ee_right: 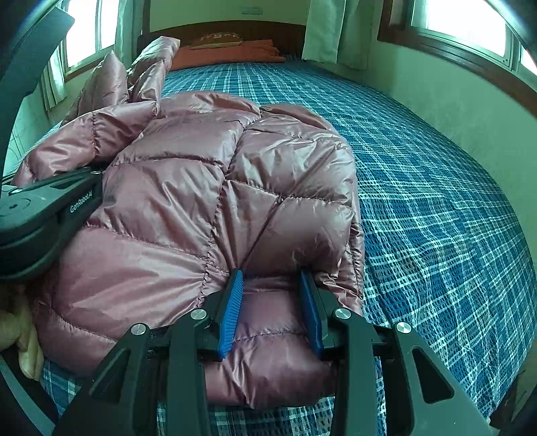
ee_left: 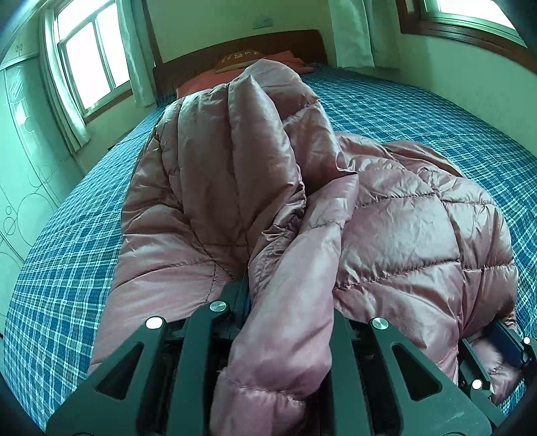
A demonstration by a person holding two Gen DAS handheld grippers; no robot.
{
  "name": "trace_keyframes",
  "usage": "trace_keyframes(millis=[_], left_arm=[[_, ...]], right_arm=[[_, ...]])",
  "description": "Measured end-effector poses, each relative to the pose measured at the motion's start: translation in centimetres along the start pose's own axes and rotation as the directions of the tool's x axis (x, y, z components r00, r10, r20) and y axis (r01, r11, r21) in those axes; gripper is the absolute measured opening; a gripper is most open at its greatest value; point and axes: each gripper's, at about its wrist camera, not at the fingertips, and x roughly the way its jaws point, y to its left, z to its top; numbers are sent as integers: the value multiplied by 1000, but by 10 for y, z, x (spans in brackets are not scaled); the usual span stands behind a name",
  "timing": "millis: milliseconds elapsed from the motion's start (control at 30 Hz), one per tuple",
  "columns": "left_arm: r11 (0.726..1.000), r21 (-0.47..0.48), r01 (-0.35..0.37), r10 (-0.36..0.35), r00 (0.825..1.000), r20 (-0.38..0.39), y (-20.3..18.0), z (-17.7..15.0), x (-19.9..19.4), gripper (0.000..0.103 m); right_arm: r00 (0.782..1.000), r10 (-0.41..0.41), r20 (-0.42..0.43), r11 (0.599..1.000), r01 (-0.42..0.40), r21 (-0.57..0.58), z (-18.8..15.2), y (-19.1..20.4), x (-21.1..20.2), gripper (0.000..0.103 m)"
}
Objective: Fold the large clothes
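Note:
A pink quilted down jacket (ee_left: pixel 396 228) lies bunched on the blue plaid bed (ee_left: pixel 419 110); it also shows in the right wrist view (ee_right: pixel 188 201). My left gripper (ee_left: pixel 285 302) is shut on a sleeve of the jacket (ee_left: pixel 288 322), which drapes over and hides the fingertips. Its black body shows at the left of the right wrist view (ee_right: pixel 50 208). My right gripper (ee_right: pixel 272 288) has its blue pads (ee_right: pixel 231 308) apart, with a thick fold of the jacket's hem (ee_right: pixel 272 335) between them. The right gripper shows at the lower right of the left wrist view (ee_left: pixel 503 355).
An orange pillow (ee_right: pixel 231 50) lies by the dark wooden headboard (ee_right: pixel 235 28). Windows with curtains (ee_left: pixel 90 60) stand at the left and right. A wall (ee_right: pixel 453 110) runs along the bed's right side. The plaid sheet (ee_right: pixel 436 218) stretches to the right of the jacket.

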Motion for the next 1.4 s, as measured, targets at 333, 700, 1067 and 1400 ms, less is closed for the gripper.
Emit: trace_keyframes(millis=[333,700,1067,1400], left_arm=[[1000,-1,6,-6,1000,4,1,-1,0,14],[997,-17,78,-78,997,13,7,2,-18,34],[955,-113,274,-264,959,99,56,4,-104,60],[845,-455,281,-215,958,193,197,-16,-111,61]], right_arm=[[1000,-14,2,1000,14,-8,1,3,1,35],[1000,6,3,1000,-6,19,1,-1,-2,36],[999,51,8,995,-51,84,9,-24,-30,47],[959,247,135,960,-261,99,70,9,-75,68]])
